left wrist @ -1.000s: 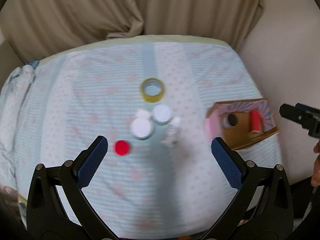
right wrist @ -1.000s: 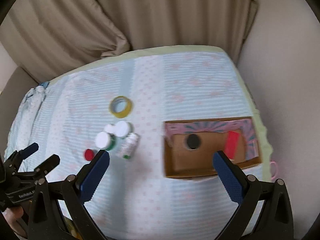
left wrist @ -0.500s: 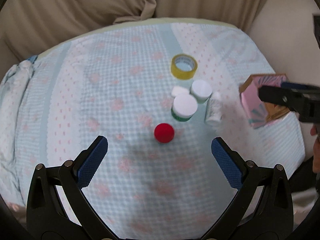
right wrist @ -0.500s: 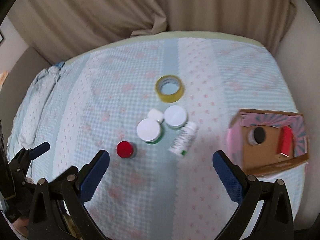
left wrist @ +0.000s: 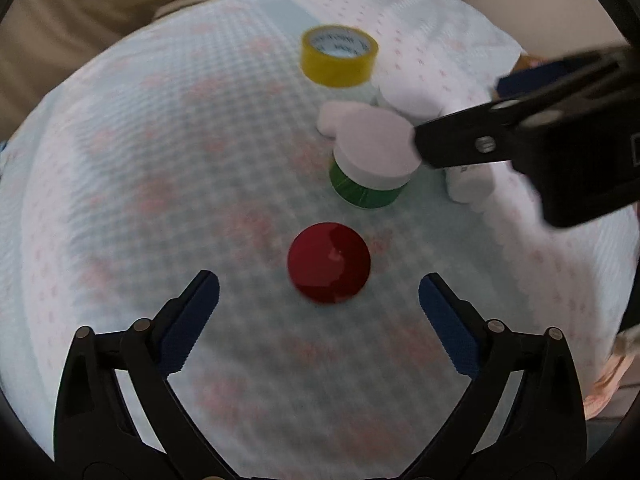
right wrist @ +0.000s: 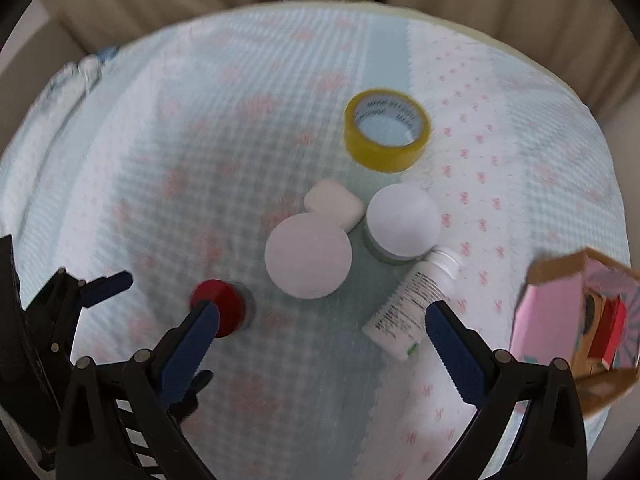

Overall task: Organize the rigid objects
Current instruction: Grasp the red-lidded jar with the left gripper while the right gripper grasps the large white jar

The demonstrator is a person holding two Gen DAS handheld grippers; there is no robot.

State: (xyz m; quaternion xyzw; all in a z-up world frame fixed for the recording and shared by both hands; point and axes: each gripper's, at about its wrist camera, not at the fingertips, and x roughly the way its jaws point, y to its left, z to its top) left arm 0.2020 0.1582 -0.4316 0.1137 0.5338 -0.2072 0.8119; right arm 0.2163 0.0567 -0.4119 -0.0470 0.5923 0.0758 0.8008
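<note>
Both grippers approach a cluster of items on the bed (right wrist: 200,128): the left gripper (left wrist: 319,294), jaws wide and empty, lines up on the red-capped jar (left wrist: 329,263), upright, with no long axis. The right gripper (right wrist: 322,326), also wide, nears the white bottle (right wrist: 412,306), lying with its cap pointing away. Next, likely lowering to straddle each.

Cardboard box (right wrist: 576,320) cut off, blurred

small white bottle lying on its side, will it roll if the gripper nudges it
The small white printed plastic bottle is round and lies on its side, so it probably rolls sideways. The soft quilted cloth may slow it. It looks light, so likely slides easily.
</note>
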